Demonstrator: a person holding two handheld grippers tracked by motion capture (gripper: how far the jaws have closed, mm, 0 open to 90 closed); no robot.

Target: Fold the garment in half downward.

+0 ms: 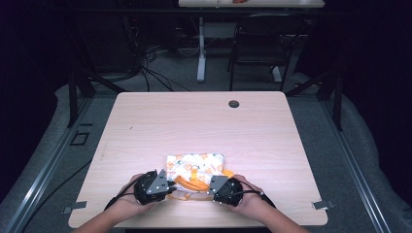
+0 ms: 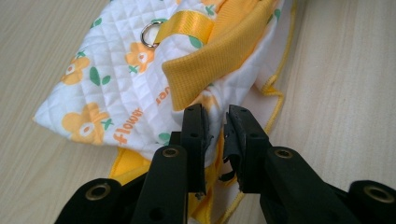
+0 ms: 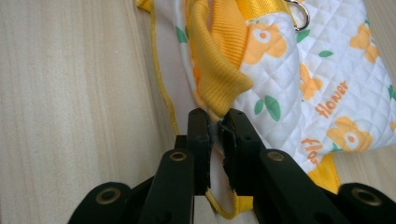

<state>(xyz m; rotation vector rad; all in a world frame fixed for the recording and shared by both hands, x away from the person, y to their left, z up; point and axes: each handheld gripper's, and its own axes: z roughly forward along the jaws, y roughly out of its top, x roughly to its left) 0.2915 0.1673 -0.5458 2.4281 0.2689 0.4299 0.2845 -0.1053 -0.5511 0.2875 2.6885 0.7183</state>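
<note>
**Two grippers pinch the near edge of a flowery cloth piece**

Close to the person's side of the table [image 1: 145, 121], two hands hold two black grippers. The left gripper [image 1: 154, 187] and the right gripper [image 1: 224, 189] sit low, near the front edge of the table, with only a thin strip of bare wood behind them.

In the left gripper view, the left gripper [image 2: 215, 122] has its jaws nearly closed, and the white quilted edge of the cloth piece [image 2: 121, 88] is squeezed between them. In the right gripper view, the right gripper [image 3: 215, 122] also has its jaws almost together, nipping the cloth piece [image 3: 299, 93] at its yellow-trimmed edge. So each one holds a near corner of the same thing.

The cloth piece [image 1: 195, 165] is soft and white, with orange flowers and green leaves on it. It has a yellow ribbed collar [image 2: 219, 56], a shiny yellow ribbon strap [image 2: 187, 21] and a little metal ring [image 2: 150, 33]. A thin yellow stitched hem [image 3: 161, 74] runs along its side, lying flat on the wood.

The cloth piece lies just past the grippers, near the front middle of the table. Past it there is lots of bare wood, to the left, to the right and all the way back. Far back sits a small dark round hole cap [image 1: 233, 104], near the far edge. Beyond the table stands a dark chair [image 1: 262, 43] on the grey floor.
</note>
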